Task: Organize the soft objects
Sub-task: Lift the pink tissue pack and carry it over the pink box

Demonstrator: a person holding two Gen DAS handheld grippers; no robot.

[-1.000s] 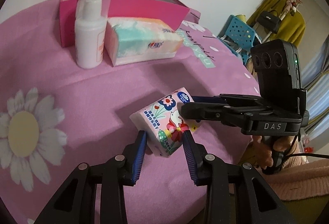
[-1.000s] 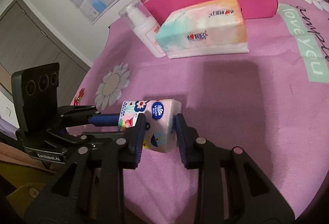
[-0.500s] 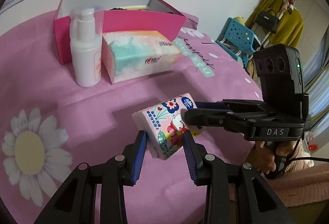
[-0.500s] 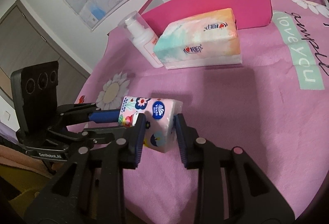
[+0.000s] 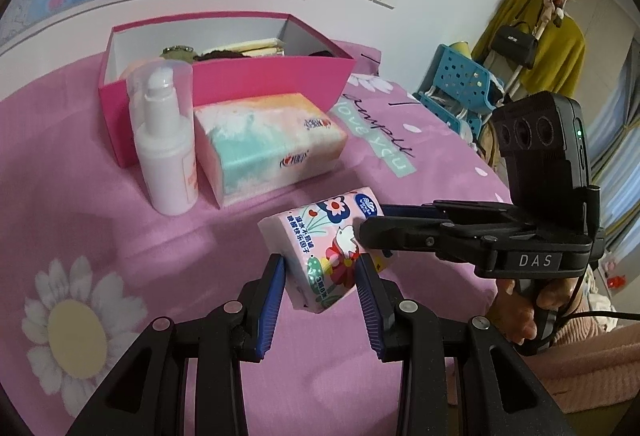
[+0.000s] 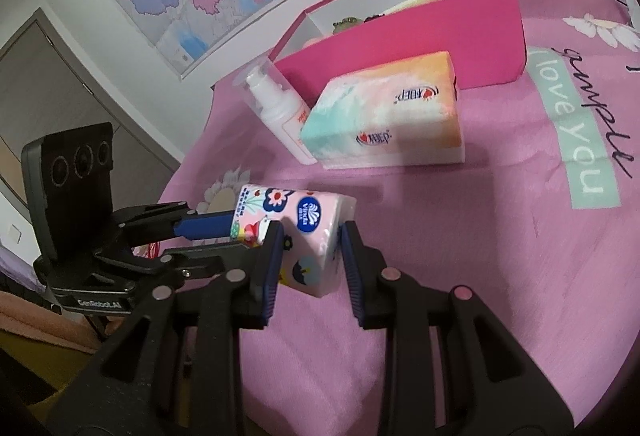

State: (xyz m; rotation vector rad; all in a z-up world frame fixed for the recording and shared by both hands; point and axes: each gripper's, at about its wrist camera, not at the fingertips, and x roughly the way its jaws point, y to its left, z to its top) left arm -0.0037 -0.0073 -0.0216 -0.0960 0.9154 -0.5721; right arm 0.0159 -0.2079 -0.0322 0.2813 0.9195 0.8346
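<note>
A small pink floral tissue pack (image 5: 326, 244) is held above the pink bedspread by both grippers. My left gripper (image 5: 320, 268) is shut on its near end. My right gripper (image 6: 310, 240) is shut on its other end, where the pack (image 6: 308, 232) shows its blue logo. In the left wrist view the right gripper (image 5: 372, 226) comes in from the right; in the right wrist view the left gripper (image 6: 224, 226) comes in from the left. A larger pastel tissue pack (image 5: 272, 147) lies in front of an open pink box (image 5: 260, 79).
A white pump bottle (image 5: 166, 151) stands left of the large tissue pack (image 6: 388, 119). The pink box (image 6: 420, 35) holds several items. A blue basket (image 5: 460, 83) and hanging clothes (image 5: 536, 35) stand beyond the bed's right edge. The wall is behind the box.
Both grippers have lifted the small tissue pack up off the bedspread, and the view now looks into the pink box from higher.
</note>
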